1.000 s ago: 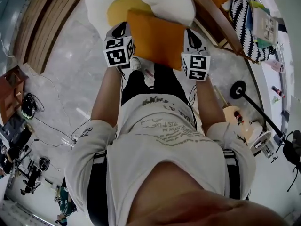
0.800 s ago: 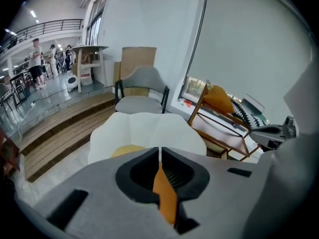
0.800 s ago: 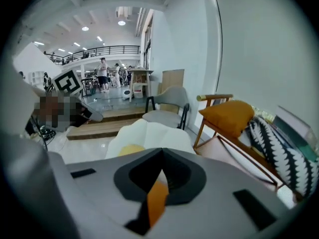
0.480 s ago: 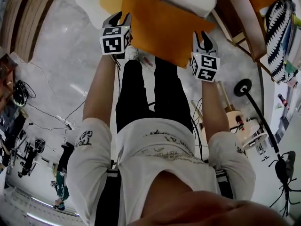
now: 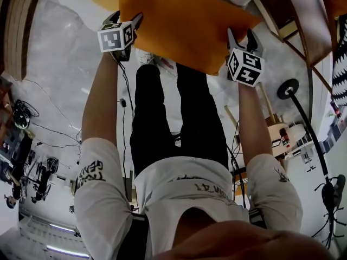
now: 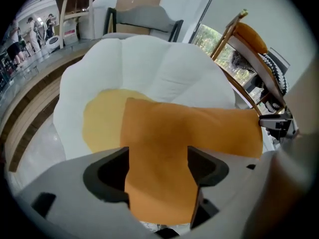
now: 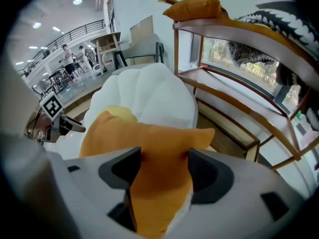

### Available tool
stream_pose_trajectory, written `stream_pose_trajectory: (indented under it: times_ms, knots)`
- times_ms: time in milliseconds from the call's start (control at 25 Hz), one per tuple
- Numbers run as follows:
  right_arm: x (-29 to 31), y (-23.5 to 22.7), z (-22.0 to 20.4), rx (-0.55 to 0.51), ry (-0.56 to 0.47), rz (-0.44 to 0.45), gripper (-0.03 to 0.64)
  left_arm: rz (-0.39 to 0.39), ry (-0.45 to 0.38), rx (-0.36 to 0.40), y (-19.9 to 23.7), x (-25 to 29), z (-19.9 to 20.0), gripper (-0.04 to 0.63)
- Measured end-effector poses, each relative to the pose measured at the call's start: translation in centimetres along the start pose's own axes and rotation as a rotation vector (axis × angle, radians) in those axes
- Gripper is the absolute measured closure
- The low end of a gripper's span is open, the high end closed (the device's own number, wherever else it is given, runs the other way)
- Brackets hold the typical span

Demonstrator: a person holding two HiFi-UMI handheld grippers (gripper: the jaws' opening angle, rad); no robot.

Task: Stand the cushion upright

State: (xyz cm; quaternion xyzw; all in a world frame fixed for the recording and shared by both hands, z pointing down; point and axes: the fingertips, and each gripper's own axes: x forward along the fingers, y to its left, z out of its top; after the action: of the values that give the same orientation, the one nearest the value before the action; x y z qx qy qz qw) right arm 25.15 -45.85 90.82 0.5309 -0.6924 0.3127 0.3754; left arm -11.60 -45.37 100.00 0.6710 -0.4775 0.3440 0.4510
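Lowered since earlier, the orange square fabric cushion [image 5: 179,26] leaned against the white egg-shaped pillow [image 6: 149,68], with the jaws of the left gripper [image 5: 126,19] and right gripper [image 5: 242,37] opening around its corners; seemingly only withdrawal remained.

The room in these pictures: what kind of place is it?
Probably a large open work hall, not a home: people standing far behind, an upper-level railing, cables on the floor.

The pale marbled floor [image 5: 70,69] carries a big white petal-shaped seat pad [image 6: 149,59] with a yellow middle. The orange cushion [image 6: 199,128] lies partly over that yellow patch. Beside it, a wooden rack [image 7: 176,49] holds another orange pillow [image 7: 194,8] and a striped one [image 7: 279,21].
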Motion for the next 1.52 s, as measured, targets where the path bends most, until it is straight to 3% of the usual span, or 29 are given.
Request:
stream_pose_trajectory:
  times_ms: [200,400,520,600,720,800,840,880,1040,1160,1320,1520]
  knots:
    - [1.8,-0.8,-1.4,0.046,0.049,0.008,0.337,-0.01,0.041,-0.054,0.7,3.0,-0.7,0.227]
    - [4.5,-0.1,-2.5,0.132,0.155,0.075,0.34,-0.012,0.064,-0.121,1.2,5.3,-1.2,0.219]
    - [5.6,0.7,-2.4,0.118,0.217,0.099,0.389,-0.009,0.059,-0.142,1.1,6.1,-1.2,0.219]
    - [6.1,1.3,-2.5,0.07,0.247,0.112,0.437,-0.003,0.058,-0.156,0.7,6.3,-1.5,0.266]
    - [5.9,1.9,-2.7,-0.018,0.249,0.096,0.53,0.057,0.074,-0.089,-0.2,6.1,-2.0,0.407]
    - [5.1,2.6,-2.4,-0.022,0.234,0.082,0.552,0.133,0.087,0.048,-0.3,5.9,-2.4,0.555]
    - [4.7,2.9,-2.2,-0.016,0.23,0.072,0.557,0.16,0.091,0.105,-0.4,5.7,-2.5,0.57]
    - [4.3,3.1,-2.2,-0.012,0.231,0.062,0.56,0.17,0.093,0.125,-0.4,5.4,-2.6,0.572]
    - [2.9,3.2,-2.6,-0.004,0.267,0.039,0.565,0.124,0.087,0.061,-0.6,3.1,-2.8,0.572]
    - [1.4,3.7,-1.9,-0.002,0.265,0.06,0.567,0.127,0.08,0.108,-0.8,1.3,-3.1,0.572]
    - [-0.9,5.6,-0.6,-0.022,0.244,0.107,0.569,0.167,-0.007,0.119,0.2,-2.2,-1.7,0.572]
    - [-2.1,8.2,2.9,-0.009,0.164,0.157,0.571,0.238,-0.134,0.12,2.6,-6.6,3.1,0.572]
